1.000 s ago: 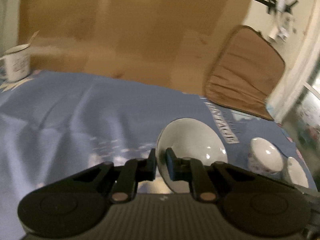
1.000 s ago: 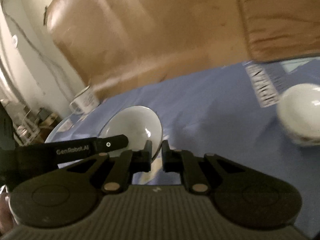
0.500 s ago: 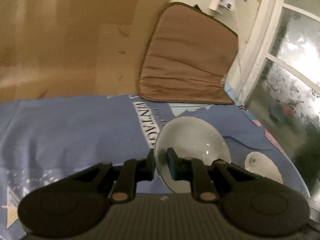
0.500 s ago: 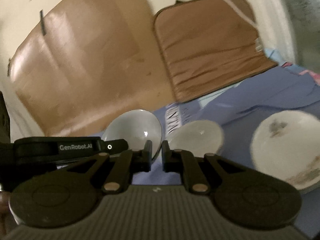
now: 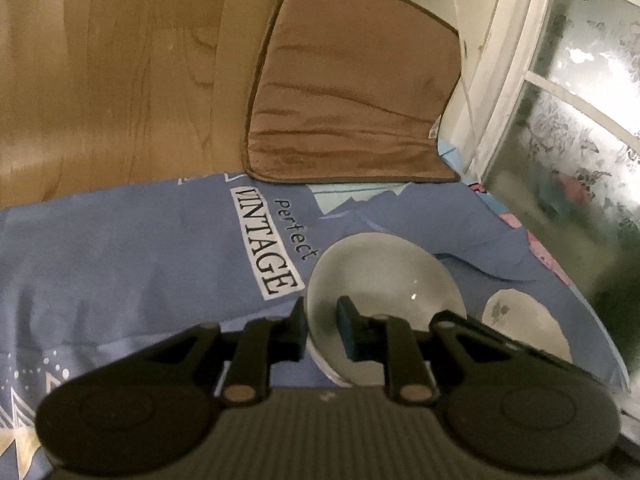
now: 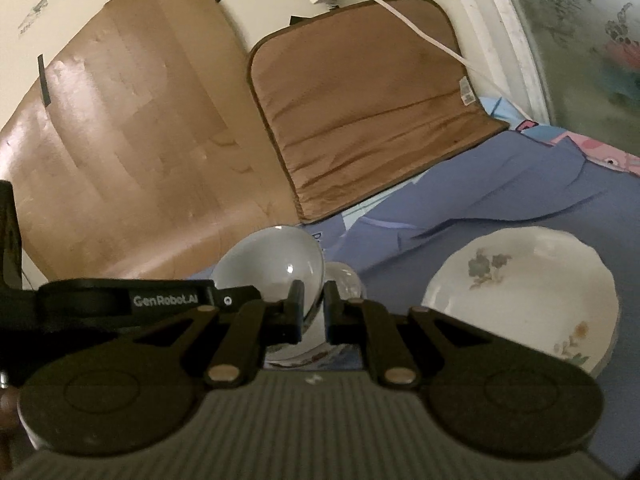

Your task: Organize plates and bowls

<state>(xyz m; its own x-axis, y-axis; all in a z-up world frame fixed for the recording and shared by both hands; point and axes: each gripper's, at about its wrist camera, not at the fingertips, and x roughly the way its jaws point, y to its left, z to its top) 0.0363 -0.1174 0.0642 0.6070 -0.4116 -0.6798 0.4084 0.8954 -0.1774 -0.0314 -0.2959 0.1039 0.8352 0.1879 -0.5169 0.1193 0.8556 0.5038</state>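
Observation:
My left gripper [image 5: 322, 330] is shut on the rim of a white bowl [image 5: 392, 284] and holds it above the blue cloth [image 5: 140, 264]. A floral white plate [image 5: 524, 326] lies on the cloth to the bowl's right. In the right wrist view my right gripper [image 6: 312, 316] is shut on the same bowl [image 6: 272, 260] at its right rim, beside the left gripper's body [image 6: 132, 300]. A second bowl [image 6: 346, 280] peeks out just behind. The stack of floral plates [image 6: 524, 296] lies at the right.
A brown cushion [image 5: 352, 92] leans against the wall at the back. A wooden board [image 5: 112, 80] stands to its left. A frosted window [image 5: 580, 120] runs along the right. A white cable [image 6: 420, 36] hangs over the cushion.
Both grippers have swung to the right with the bowl. The mug at the left left the view; the cushion, window and floral plates came closer.

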